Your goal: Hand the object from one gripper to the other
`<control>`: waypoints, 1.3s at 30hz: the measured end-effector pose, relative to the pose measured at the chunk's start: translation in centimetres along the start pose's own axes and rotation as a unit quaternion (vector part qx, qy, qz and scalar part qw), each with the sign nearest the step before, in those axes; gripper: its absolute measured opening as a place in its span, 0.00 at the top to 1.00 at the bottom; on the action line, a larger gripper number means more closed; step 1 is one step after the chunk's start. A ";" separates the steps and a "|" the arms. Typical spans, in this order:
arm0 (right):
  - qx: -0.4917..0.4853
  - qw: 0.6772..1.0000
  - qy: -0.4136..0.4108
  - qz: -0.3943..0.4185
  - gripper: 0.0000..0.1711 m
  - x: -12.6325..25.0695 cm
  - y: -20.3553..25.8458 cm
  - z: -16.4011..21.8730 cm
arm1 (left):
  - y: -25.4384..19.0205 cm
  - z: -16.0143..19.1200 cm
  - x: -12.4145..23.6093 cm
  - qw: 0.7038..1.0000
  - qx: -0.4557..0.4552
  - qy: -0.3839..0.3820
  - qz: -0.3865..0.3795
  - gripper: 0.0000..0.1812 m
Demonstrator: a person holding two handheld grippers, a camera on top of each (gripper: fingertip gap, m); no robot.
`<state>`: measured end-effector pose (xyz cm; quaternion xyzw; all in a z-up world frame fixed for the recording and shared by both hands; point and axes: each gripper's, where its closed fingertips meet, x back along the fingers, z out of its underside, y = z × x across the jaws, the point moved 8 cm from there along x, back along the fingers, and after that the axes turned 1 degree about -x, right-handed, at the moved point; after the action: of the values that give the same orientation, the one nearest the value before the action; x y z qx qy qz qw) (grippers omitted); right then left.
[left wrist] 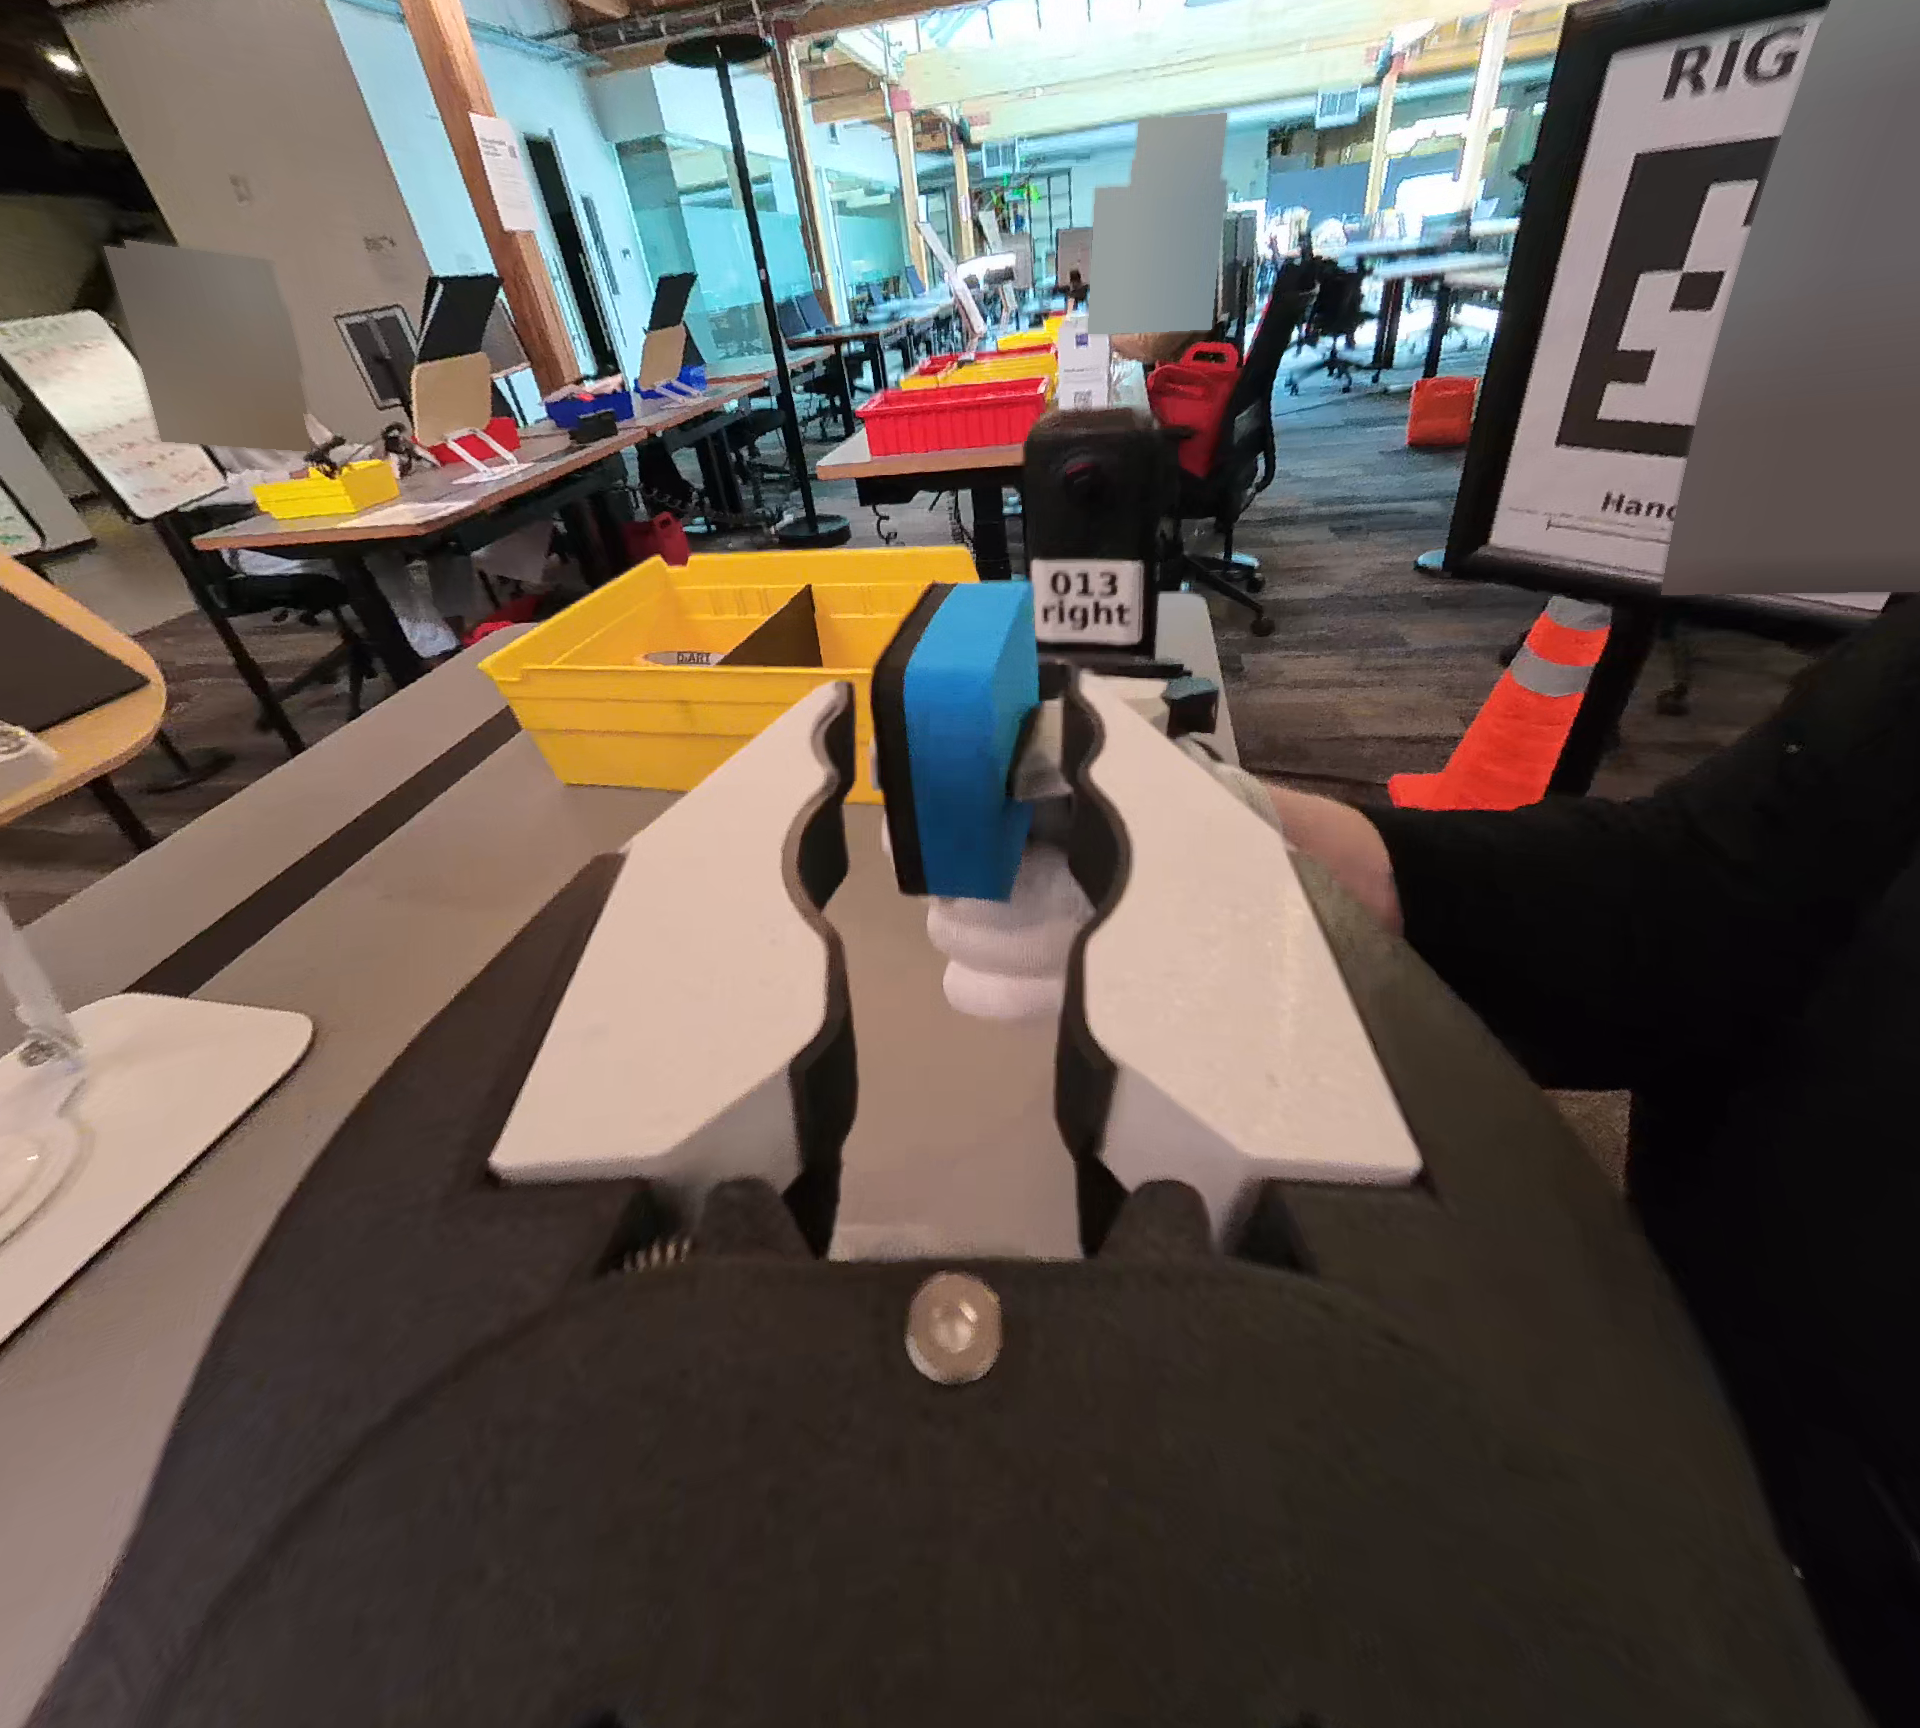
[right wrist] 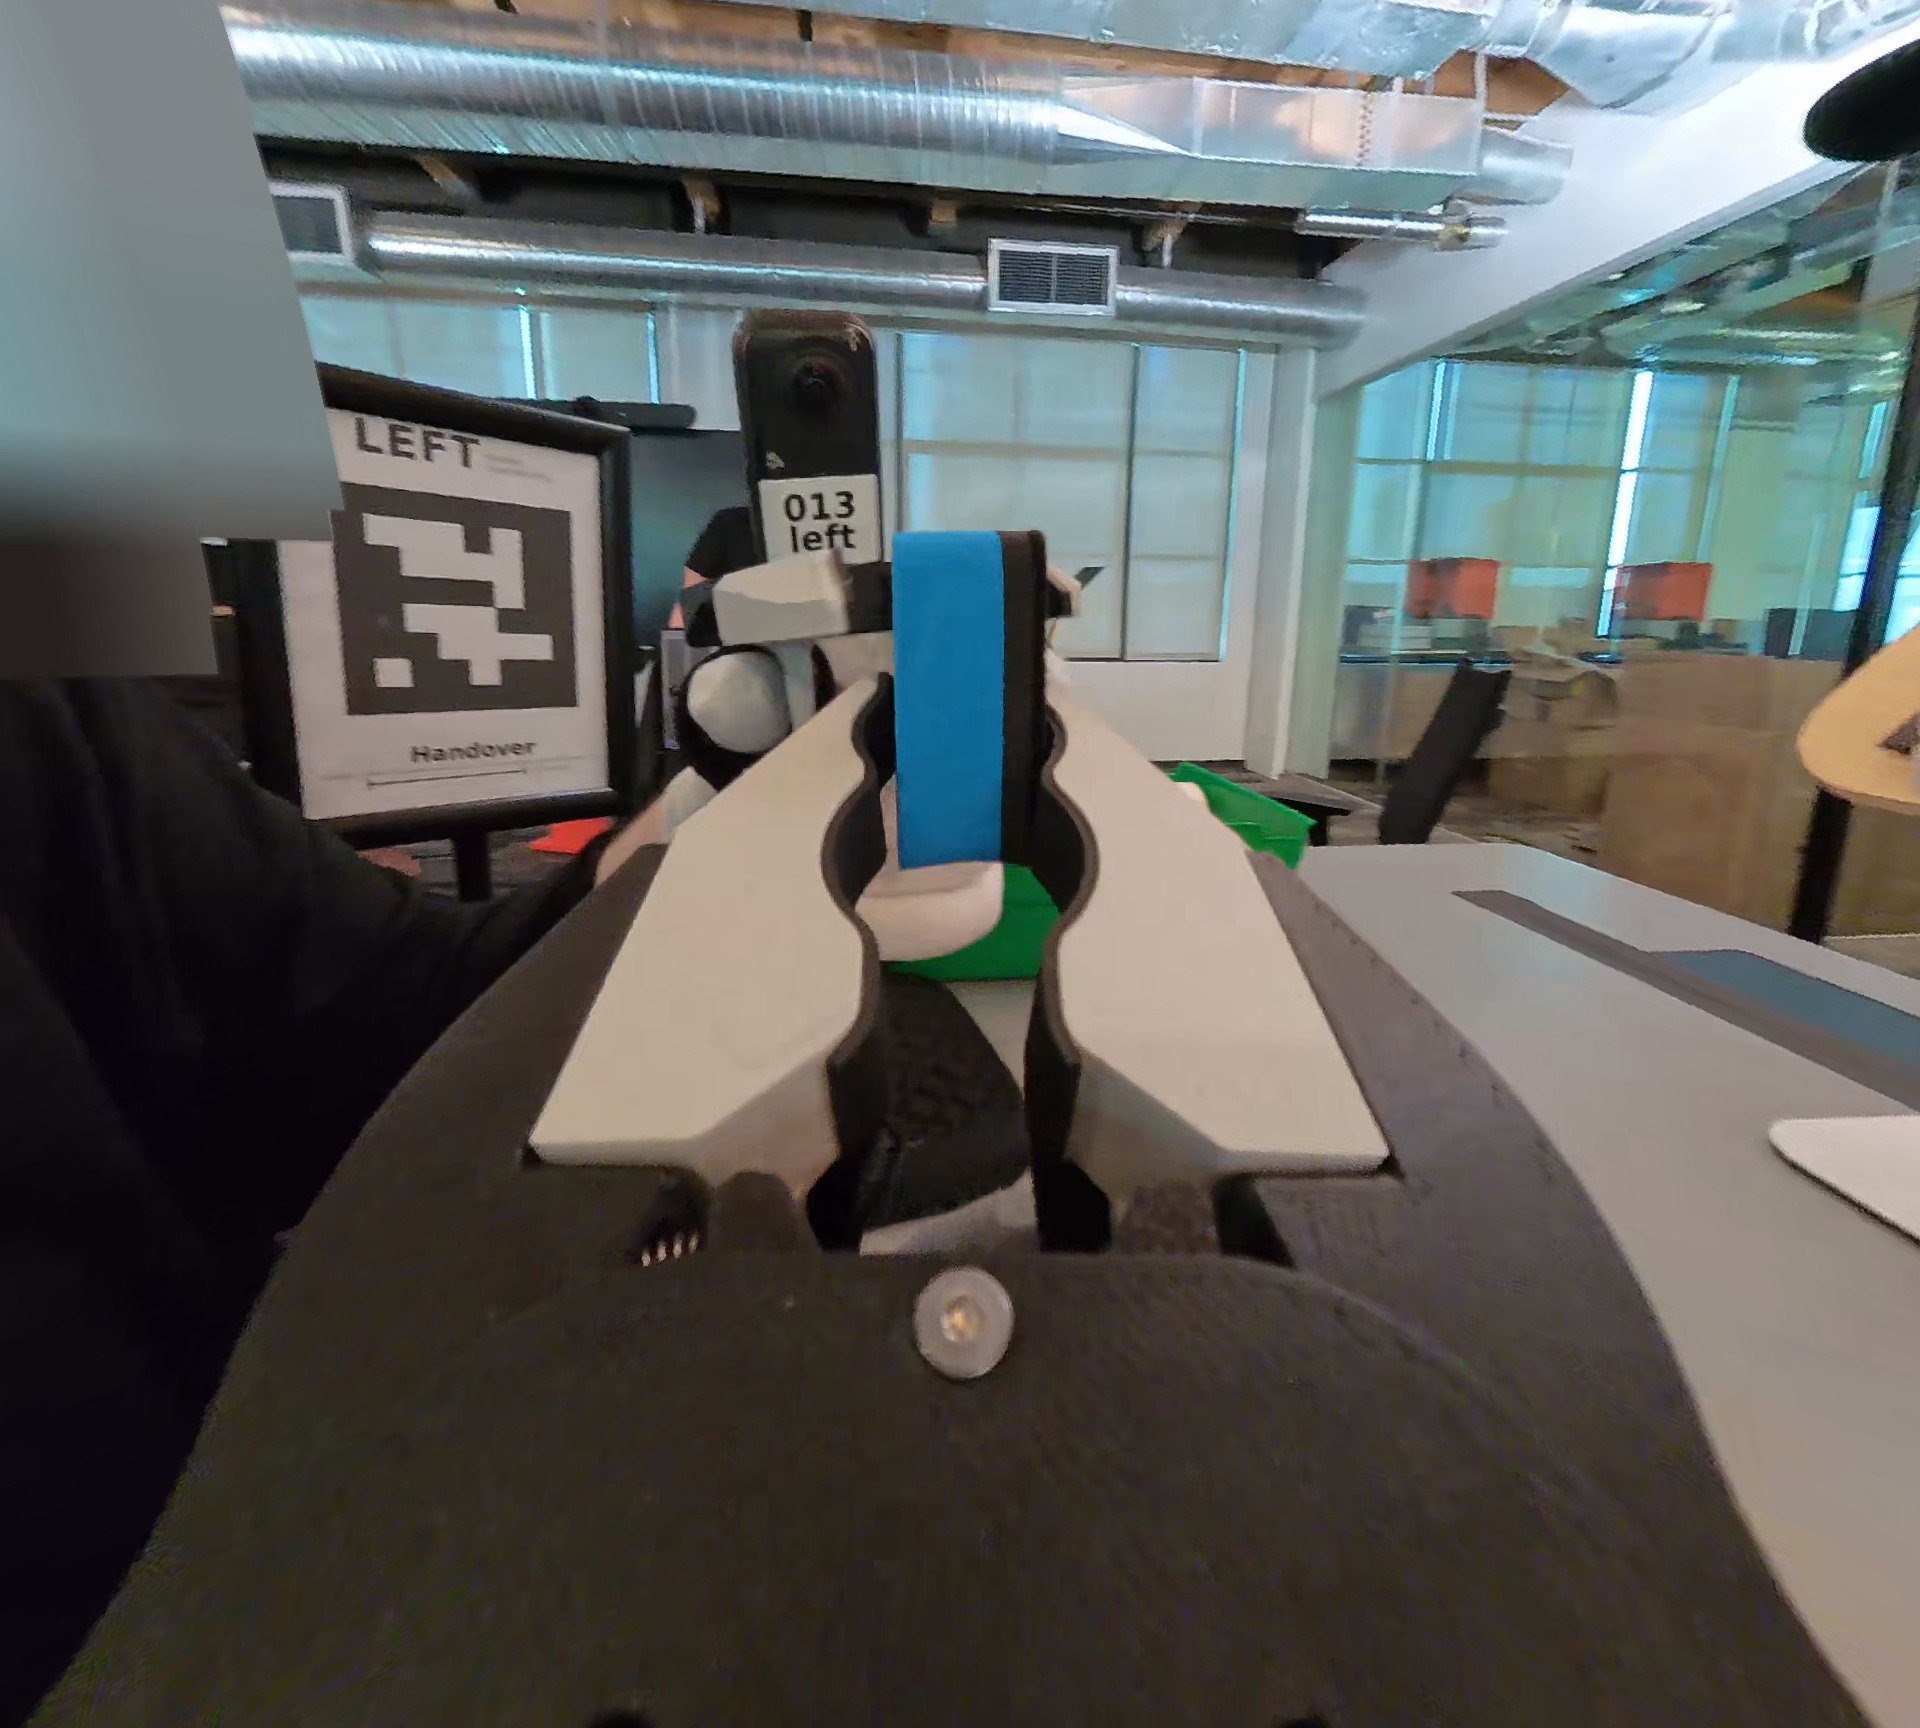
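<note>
Your blue block (left wrist: pixel 966 743) hides the far tips, right gripper (right wrist: pixel 961 743) jaws pinch it, left gripper (left wrist: pixel 961 764) jaws slightly apart around it, grip unclear.

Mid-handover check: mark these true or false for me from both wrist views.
1. The object stands upright between the fingers of the left claw. True.
2. The object lies inside the yellow bin. False: it is up between the two claws, in front of that bin.
3. A green bin shows beyond the right claw. True.
4. The object is red all over. False: it is blue with a black layer on one side.
5. An orange cone stands on the floor, at the right of the left wrist view. True.
</note>
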<state>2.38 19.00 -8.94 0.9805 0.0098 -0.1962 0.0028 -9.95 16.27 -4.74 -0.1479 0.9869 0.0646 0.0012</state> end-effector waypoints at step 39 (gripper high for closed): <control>0.276 0.898 0.111 0.323 0.69 0.1 -0.8 -2.3 | 0.1 -1.7 -0.3 0.978 -0.079 0.041 -0.187 0.74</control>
<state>3.34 19.81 -6.80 0.9066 -0.3616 -0.0689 -0.2063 -9.68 16.23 -3.07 -0.3317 0.9329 0.1345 -0.0393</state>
